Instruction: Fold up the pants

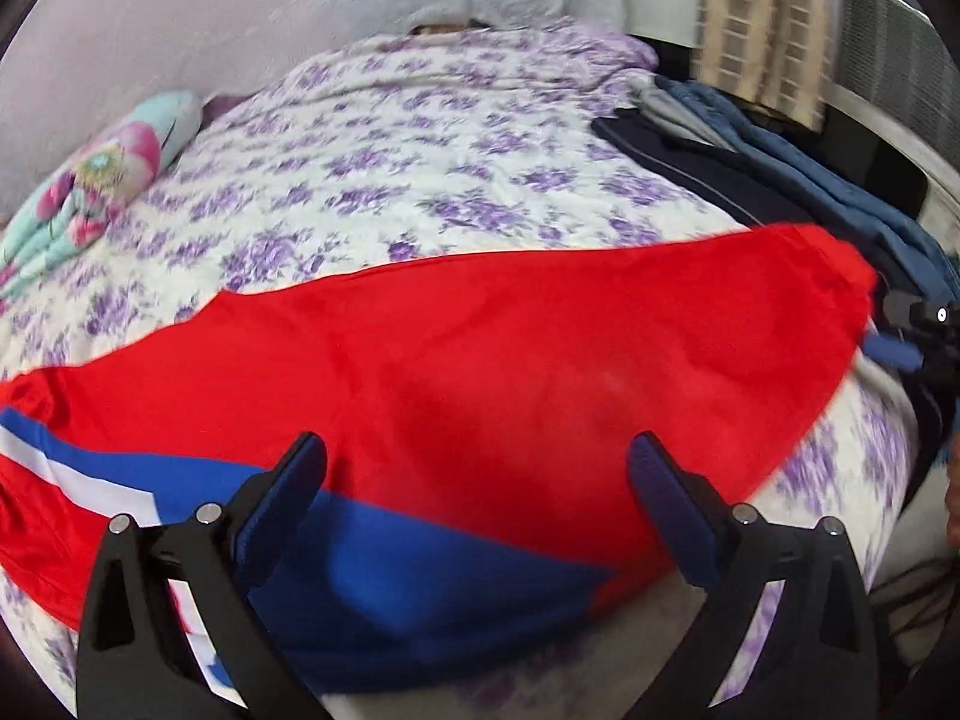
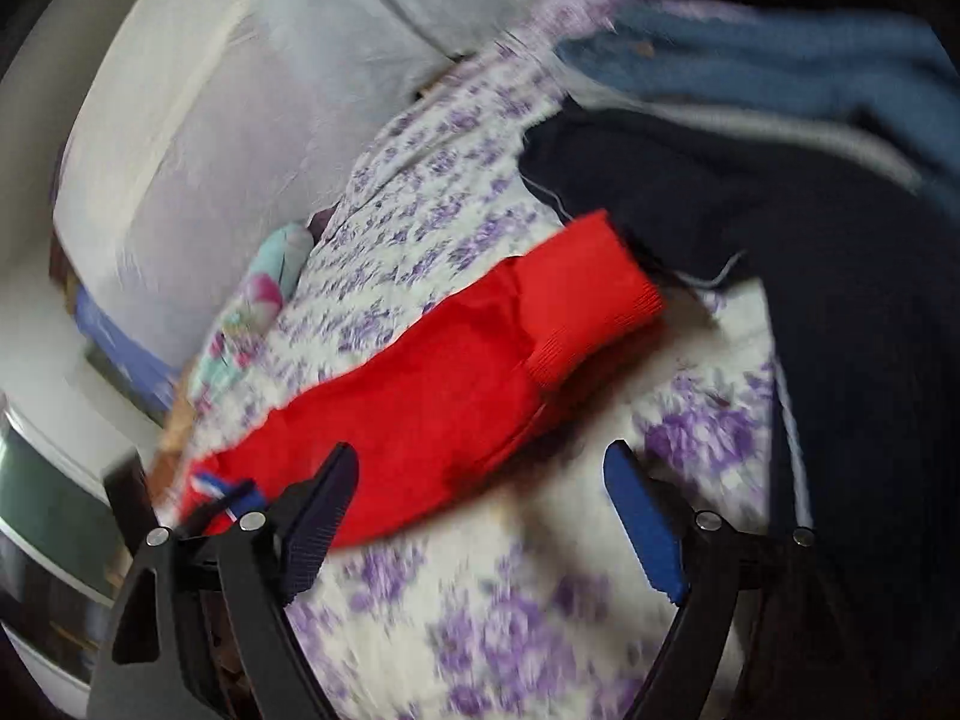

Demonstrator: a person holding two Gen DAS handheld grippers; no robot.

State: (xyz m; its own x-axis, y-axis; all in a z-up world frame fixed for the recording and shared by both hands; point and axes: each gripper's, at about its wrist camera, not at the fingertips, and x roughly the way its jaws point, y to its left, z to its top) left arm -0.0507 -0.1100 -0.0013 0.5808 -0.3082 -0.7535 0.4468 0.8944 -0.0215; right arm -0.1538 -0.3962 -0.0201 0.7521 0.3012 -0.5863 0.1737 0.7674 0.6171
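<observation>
Red pants (image 1: 480, 348) lie flat across my bed, their long axis running from the lower left of the left view to the right edge, where the narrow leg end tapers off. In the right view the same pants (image 2: 432, 402) run on a slant from the lower left up to the centre, ending in a ribbed, knitted cuff (image 2: 594, 294) that points toward the upper right. The cloth is smooth and matte, with a broad blue panel (image 1: 390, 588) and a white stripe (image 1: 78, 480) at the wide end near the bottom left of the left view.

My left tongs (image 1: 477, 480) stand wide apart above the pants, nothing pinched between the dark blue pads. My right tongs (image 2: 480, 504) are spread wide as well, empty, with one finger over the red cloth and the other over the bedspread (image 2: 480, 630).

The bedspread is a quilted white cover printed with purple flowers. A dark navy garment (image 2: 780, 276) and a blue fleecy one (image 2: 780, 66) are piled at the upper right, the navy cloth just beside the cuff. A floral pillow (image 1: 102, 180) rests at the left.
</observation>
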